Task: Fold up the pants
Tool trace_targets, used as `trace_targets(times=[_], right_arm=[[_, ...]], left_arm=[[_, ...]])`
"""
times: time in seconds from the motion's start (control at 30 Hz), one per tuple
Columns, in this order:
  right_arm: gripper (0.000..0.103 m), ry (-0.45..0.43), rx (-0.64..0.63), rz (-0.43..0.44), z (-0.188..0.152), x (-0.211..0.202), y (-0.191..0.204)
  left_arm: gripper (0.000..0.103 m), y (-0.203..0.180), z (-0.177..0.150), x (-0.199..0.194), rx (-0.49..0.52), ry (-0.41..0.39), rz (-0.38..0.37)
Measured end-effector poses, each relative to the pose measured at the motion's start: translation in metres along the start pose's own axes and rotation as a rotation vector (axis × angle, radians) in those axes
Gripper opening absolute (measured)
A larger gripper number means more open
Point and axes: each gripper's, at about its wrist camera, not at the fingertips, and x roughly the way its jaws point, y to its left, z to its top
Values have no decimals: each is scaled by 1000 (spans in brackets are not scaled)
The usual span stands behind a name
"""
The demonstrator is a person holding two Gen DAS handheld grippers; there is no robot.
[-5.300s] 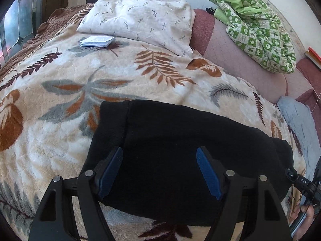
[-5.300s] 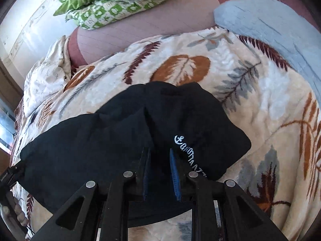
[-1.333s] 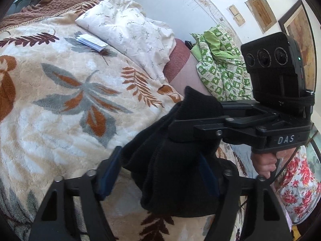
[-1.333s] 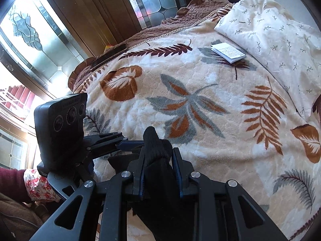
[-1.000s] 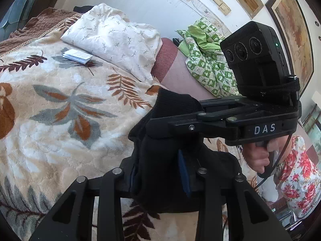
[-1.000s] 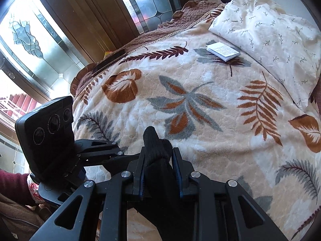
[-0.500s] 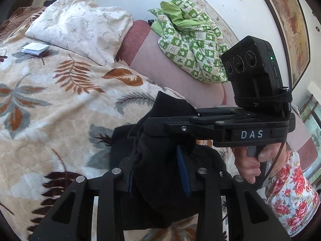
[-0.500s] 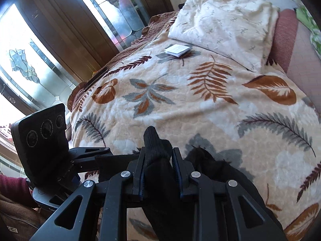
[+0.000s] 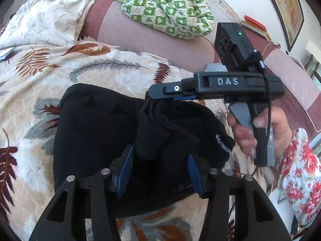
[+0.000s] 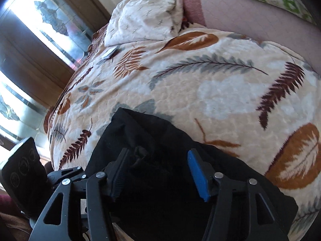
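The black pants (image 9: 96,124) lie folded on the leaf-patterned blanket (image 9: 112,74), also in the right wrist view (image 10: 152,136). My left gripper (image 9: 158,164) has its blue pads spread apart, with a raised fold of the pants between them. My right gripper (image 10: 158,162) is open just above the pants, with nothing pinched between its pads. In the left wrist view the right gripper (image 9: 170,98) hovers over the pants' raised fold, held by a hand (image 9: 260,132).
A cream pillow (image 9: 46,20) and a green checked cloth (image 9: 166,6) lie at the back on a pink bolster (image 9: 152,42). A small white packet (image 10: 109,53) lies on the blanket. Stained-glass windows (image 10: 54,22) stand at the left.
Both grippers carried the pants end across to the right and down onto the rest of the pants. Both have since opened: the right let the fabric go, the left's pads spread wide.
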Motion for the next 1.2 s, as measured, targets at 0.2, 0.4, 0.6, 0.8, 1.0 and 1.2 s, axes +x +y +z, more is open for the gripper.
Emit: trace_targets(times=[0.2,0.4,0.6,0.8,1.0,1.2], right_arm=[[66,-122,55,-175,-2,-41,-7],[66,-210,3,-216,7,-56,48],[66,-148,-20,-192,-9,-10,80],[62,-71,-55,-278,15,39,85],[62,20,-175,-271,51,82,110],[16,235,-308,-350,60,134,125]], left_arm=[[58,-7,-19,-53,99,-42,14],[63,29,-21,-75,1,-61,122],[63,62,-10,-64,-109,-55,171],[63,66,-4,-31,-116,-20,150],[64,68,-15,-12,-126,-1,149],[65,70,-17,-7,-116,-1,138]])
